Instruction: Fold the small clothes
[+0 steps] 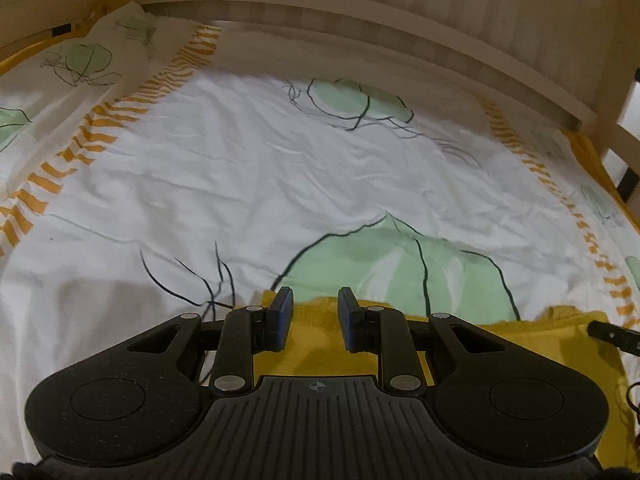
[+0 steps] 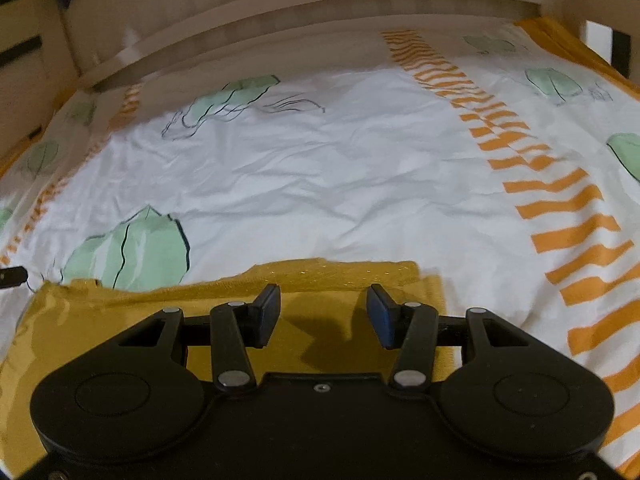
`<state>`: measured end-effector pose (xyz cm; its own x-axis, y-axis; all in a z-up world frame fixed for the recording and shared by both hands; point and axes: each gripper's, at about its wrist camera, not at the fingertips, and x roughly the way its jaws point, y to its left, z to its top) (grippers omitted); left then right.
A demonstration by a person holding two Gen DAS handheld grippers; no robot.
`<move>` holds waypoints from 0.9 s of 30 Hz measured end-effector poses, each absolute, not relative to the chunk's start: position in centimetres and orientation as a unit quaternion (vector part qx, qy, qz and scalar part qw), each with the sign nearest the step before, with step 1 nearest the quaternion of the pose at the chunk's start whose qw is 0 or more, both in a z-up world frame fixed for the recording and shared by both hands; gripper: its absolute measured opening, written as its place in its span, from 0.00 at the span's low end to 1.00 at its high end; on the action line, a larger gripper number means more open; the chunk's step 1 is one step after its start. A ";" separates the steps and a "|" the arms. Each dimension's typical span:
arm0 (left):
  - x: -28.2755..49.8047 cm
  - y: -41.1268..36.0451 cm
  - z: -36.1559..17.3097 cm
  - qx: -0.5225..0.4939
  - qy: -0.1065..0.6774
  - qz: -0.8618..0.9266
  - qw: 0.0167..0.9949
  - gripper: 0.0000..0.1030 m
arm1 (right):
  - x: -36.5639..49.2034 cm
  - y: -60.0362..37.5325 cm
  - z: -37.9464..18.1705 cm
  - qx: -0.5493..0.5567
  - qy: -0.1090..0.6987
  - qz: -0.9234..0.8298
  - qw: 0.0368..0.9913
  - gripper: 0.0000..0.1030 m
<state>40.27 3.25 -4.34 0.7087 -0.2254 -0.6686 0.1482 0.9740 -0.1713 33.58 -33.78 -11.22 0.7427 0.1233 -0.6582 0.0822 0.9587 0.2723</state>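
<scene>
Below both grippers lies a mustard-yellow knitted garment [image 2: 352, 276], spread flat on a white bed sheet printed with pale green leaves and orange striped bands [image 1: 248, 168]. Only the right wrist view shows the garment's far edge and its right-hand corner; the left wrist view shows just a strip of it near the fingers. The left gripper [image 1: 314, 318] has its blue-padded jaws narrowly apart with nothing between them, the cloth lying beneath. The right gripper [image 2: 324, 316] stands wider, also holding nothing. A pale wooden bed rail [image 1: 400, 28] curves behind the sheet. Each view catches the other gripper's black tip at its edge.
</scene>
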 end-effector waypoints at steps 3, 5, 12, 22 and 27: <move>39.9 3.6 -3.9 -0.053 0.370 -0.100 0.922 0.23 | 32.9 -34.3 -11.1 0.148 0.358 0.010 0.922 0.55; 39.3 3.6 -3.8 -0.047 0.380 -0.106 0.918 0.23 | 32.3 -34.5 -11.0 0.149 0.358 0.011 0.922 0.55; 36.5 3.4 -5.3 -0.028 0.434 -0.131 0.891 0.27 | 29.7 -34.3 -10.8 0.112 0.373 0.029 0.921 0.59; 31.7 4.4 -8.0 -0.038 0.490 -0.129 0.861 0.29 | 23.9 -34.7 -12.0 0.057 0.415 0.042 0.907 0.77; 30.6 4.5 -7.6 -0.049 0.505 -0.117 0.854 0.30 | 22.6 -35.5 -11.9 0.087 0.439 0.042 0.894 0.80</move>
